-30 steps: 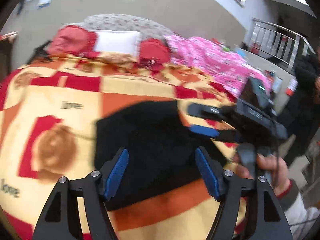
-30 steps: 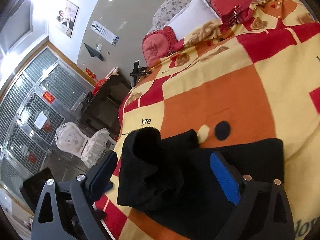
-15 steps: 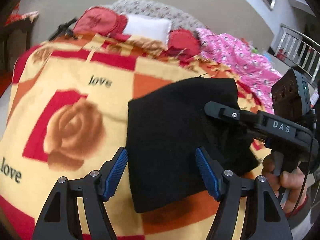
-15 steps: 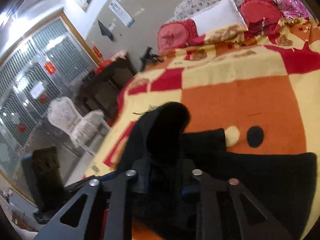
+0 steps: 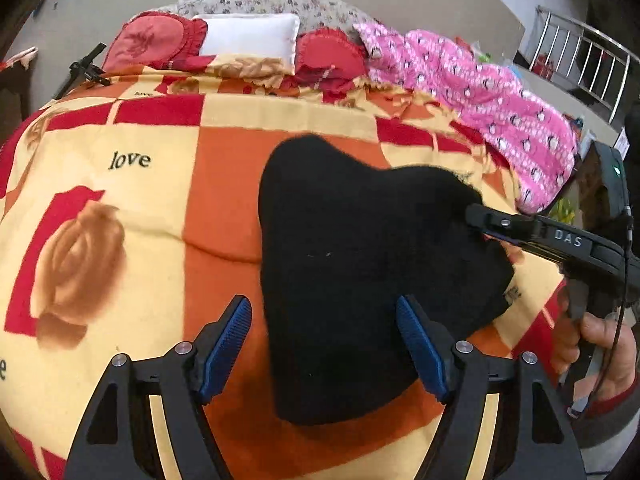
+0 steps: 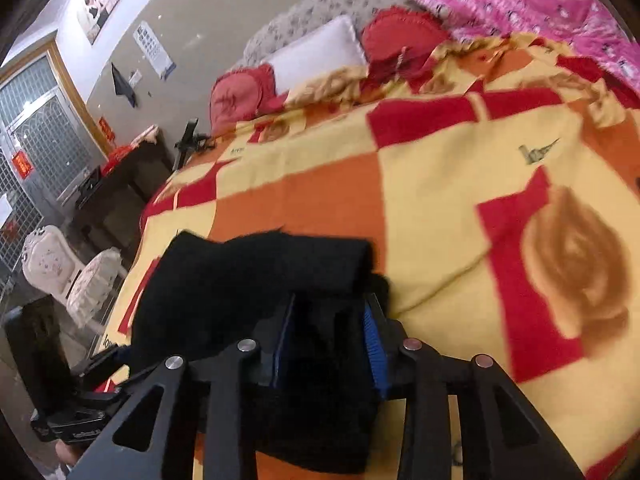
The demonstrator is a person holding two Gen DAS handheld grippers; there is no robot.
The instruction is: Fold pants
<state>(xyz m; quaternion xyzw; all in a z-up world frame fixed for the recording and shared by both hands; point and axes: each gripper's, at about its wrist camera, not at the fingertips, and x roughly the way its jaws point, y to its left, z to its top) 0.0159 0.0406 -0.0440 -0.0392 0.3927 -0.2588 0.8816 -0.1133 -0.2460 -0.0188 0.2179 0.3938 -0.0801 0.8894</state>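
Orange-and-yellow checked blanket [image 5: 224,184] under black pants [image 5: 360,272], pillows [image 5: 248,34] behind.

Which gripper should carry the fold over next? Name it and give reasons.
Right. The right gripper is already shut on the black pants, a bunched edge clamped between its fingers. The left gripper is open, holding nothing, above the pants' near end.

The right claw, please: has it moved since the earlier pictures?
Yes. The right claw has shut on the black pants and carried their edge across the blanket, away from the white chair.
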